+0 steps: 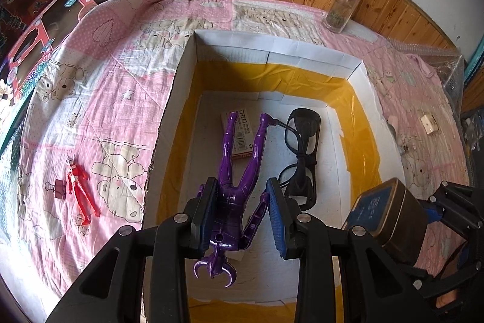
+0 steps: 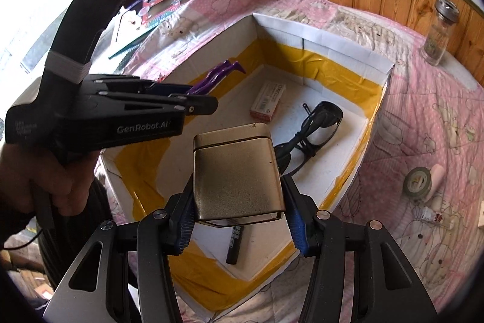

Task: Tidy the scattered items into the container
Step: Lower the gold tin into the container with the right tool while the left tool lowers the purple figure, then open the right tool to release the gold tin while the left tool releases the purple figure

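Left gripper [image 1: 242,214] clamped on shiny purple plastic toy figure [image 1: 239,171], hanging over white cardboard box with yellow tape [image 1: 187,74]. Right gripper [image 2: 239,220] squeezed tight on square brown metal tin [image 2: 237,174], also above box. Inside already: black glasses [image 1: 302,153], small paper packet [image 2: 267,102], black marker [image 2: 234,244].
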Tool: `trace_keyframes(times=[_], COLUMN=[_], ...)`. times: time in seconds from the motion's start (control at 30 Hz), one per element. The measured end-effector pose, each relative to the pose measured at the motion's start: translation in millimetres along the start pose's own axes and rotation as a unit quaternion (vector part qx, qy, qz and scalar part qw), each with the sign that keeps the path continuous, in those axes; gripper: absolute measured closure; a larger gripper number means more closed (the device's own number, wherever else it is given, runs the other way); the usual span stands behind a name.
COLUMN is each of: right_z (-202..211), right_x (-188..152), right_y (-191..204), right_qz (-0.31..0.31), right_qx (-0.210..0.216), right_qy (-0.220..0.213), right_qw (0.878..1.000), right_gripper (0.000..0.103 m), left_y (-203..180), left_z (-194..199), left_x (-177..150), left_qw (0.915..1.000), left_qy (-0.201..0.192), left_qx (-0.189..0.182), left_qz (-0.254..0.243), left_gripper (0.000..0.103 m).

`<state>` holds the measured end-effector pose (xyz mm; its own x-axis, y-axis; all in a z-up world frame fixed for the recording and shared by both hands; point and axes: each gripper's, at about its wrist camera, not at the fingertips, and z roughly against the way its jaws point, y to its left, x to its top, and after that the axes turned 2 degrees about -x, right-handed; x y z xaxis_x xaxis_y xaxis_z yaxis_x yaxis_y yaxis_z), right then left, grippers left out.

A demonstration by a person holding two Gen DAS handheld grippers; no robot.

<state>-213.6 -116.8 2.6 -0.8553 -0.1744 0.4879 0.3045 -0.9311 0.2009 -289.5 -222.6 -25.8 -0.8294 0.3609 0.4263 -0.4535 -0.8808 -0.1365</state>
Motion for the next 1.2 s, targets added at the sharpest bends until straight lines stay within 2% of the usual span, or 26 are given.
trace_keyframes(times=[0.63, 1.2], right_z=[-21, -15], right_x=[0, 4], right_y=[-6, -6], right_qz=[0.024, 0.061], right_qx=[-0.007, -0.021], right_qy=[0.027, 0.028], right_qw=[0.999, 0.997], right_gripper=[0.048, 0.048], left_y=[-7, 2], left_z=[-20, -37], left_x=[15, 23], left_qw=[0.9990, 0.9982], left_qy=[0.037, 0.061], left_qx=[0.009, 0.002], left_qz=[-0.023, -0.001], left_gripper=[0.069, 0.069])
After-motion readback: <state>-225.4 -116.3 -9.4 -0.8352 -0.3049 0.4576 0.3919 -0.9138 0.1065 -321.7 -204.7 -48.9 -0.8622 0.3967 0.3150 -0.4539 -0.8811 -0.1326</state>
